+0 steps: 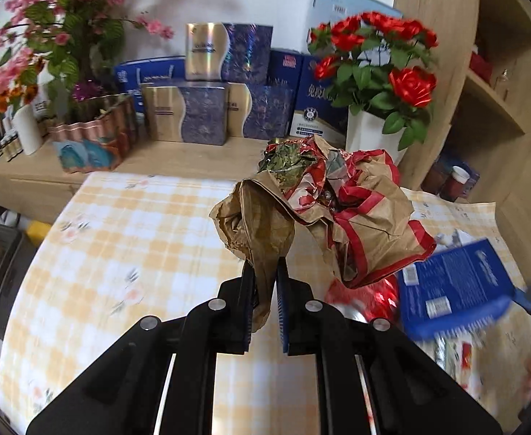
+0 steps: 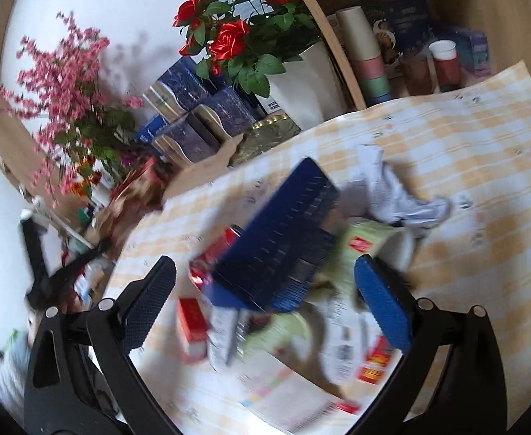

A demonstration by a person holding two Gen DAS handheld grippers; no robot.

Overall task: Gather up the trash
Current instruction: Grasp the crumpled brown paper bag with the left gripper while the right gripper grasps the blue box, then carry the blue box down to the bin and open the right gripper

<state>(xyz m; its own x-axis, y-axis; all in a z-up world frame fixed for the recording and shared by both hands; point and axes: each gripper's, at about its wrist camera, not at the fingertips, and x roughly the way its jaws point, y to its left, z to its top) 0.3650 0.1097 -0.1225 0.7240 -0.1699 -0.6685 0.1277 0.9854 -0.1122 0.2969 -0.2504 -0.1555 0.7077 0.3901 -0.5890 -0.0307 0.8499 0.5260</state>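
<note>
A crumpled brown and red paper bag [image 1: 323, 206] hangs clear above the checked worktop [image 1: 127, 239], its near end clamped between the jaws of the left gripper [image 1: 265, 290]. To its right, the right gripper [image 2: 265, 290] has its jaws wide apart around a blue box [image 2: 280, 250] atop a heap of trash. Beyond, gift boxes [image 1: 189, 112] and red roses [image 1: 378, 50] line the far side.

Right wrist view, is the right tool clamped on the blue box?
No, the right tool stands wide open, its fingers apart on either side of the blue box, touching nothing.
</note>
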